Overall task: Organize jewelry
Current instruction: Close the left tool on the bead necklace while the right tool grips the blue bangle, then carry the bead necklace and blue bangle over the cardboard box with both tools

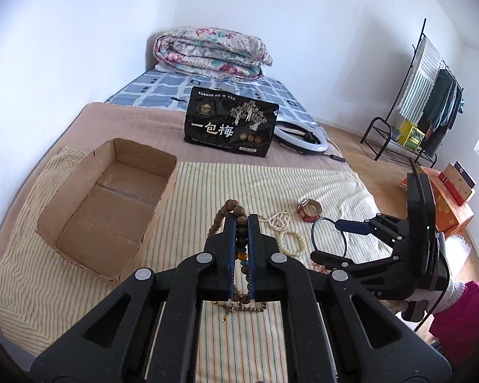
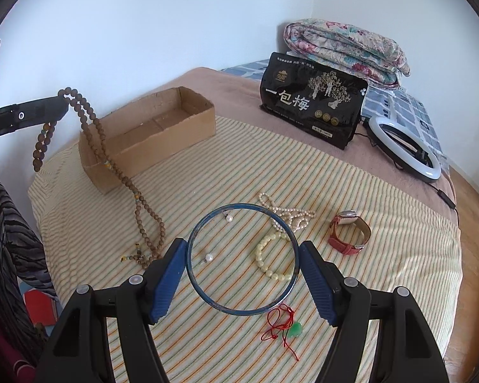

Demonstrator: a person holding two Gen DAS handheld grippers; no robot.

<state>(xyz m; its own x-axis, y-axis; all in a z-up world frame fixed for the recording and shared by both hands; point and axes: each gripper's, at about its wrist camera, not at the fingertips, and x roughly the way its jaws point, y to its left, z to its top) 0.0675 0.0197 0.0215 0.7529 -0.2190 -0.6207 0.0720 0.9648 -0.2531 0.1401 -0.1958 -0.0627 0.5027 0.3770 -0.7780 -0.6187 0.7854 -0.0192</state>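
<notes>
My left gripper (image 1: 242,220) is shut on a long brown bead necklace (image 1: 218,218). In the right wrist view the necklace (image 2: 89,121) hangs from that gripper (image 2: 59,105) above the striped cloth, its lower end still resting on the cloth. My right gripper (image 2: 242,249) is shut on a thin blue bangle (image 2: 189,255), one pad pressing on each side of the ring. It holds the bangle (image 1: 313,233) above the cloth. An empty cardboard box (image 2: 150,150) stands at the cloth's far left, also seen in the left wrist view (image 1: 111,210).
On the cloth lie a pearl necklace (image 2: 290,217), a cream bead bracelet (image 2: 265,265), a red-strap watch (image 2: 348,236), a red cord with a green pendant (image 2: 284,322) and two pearl earrings (image 2: 209,257). Behind are a black bag (image 2: 313,105), a ring light (image 2: 405,153) and a folded quilt (image 2: 345,51).
</notes>
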